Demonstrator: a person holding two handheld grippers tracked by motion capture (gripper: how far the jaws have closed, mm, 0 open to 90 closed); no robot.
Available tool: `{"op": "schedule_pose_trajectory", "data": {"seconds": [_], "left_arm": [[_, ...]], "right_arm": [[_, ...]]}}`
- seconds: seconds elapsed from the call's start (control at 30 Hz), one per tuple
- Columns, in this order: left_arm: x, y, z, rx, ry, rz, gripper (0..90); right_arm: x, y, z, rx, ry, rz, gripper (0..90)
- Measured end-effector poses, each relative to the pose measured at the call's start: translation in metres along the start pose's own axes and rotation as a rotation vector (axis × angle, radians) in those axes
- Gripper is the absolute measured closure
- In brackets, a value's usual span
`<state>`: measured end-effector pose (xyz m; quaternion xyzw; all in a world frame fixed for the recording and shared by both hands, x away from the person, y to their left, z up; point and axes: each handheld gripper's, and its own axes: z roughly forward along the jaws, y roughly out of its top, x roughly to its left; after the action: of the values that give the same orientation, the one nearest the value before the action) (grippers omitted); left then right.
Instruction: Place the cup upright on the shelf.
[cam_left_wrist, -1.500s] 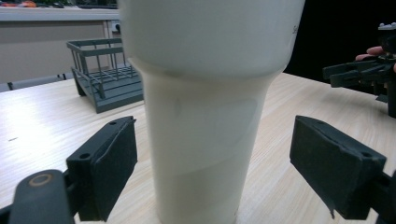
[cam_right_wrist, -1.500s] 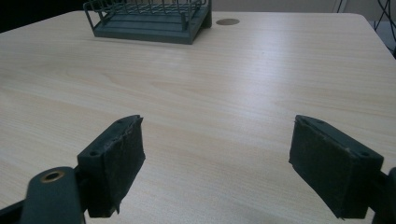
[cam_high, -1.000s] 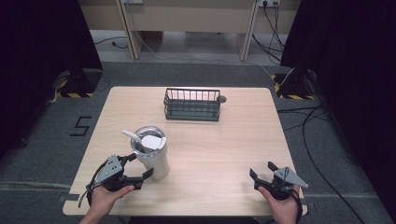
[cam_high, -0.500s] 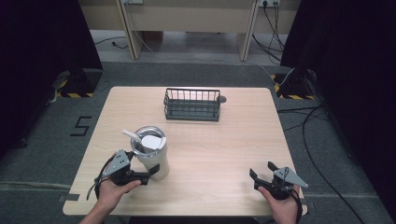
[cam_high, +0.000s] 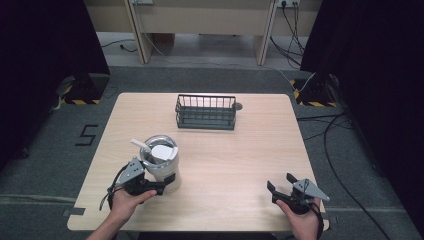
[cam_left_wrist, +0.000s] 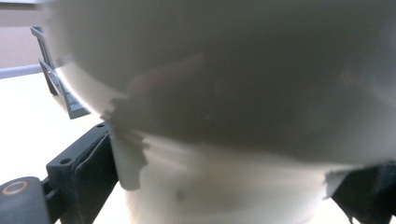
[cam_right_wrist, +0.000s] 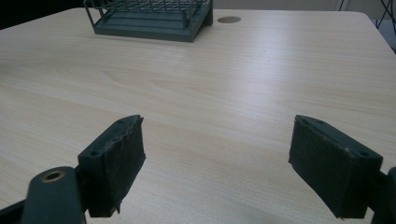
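The steel tumbler (cam_high: 161, 162) stands upright near the bench's (cam_high: 240, 150) near-left edge, a straw (cam_high: 139, 144) leaning from its top. The left tongs (cam_high: 159, 187) bracket its lower body, apparently pinching it for a lift; the close view is blurred. The right tongs (cam_high: 281, 187) rest spread, empty, near right. The wire basket (cam_high: 206, 112) sits far centre.

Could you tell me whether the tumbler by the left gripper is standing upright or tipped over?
Upright: the tumbler stands on its base on the table, its open mouth facing up.
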<state>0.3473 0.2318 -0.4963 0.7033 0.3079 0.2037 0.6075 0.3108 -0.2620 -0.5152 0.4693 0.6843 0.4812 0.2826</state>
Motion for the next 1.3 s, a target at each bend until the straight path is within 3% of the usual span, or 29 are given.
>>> {"op": "schedule_pose_trajectory", "data": {"seconds": [0.4,0.83,1.3], "left_arm": [[-0.001,-0.001,0.0,-0.016,0.009,0.032,9.8],[0.0,0.005,0.0,0.016,0.0,0.051,10.2],[-0.002,0.02,0.005,0.015,-0.015,0.067,10.3]], "right_arm": [[0.0,0.0,0.0,0.007,0.001,-0.003,18.5],[-0.001,0.0,0.0,0.004,0.001,0.001,18.5],[-0.001,0.0,0.0,0.001,0.004,0.012,18.5]]}}
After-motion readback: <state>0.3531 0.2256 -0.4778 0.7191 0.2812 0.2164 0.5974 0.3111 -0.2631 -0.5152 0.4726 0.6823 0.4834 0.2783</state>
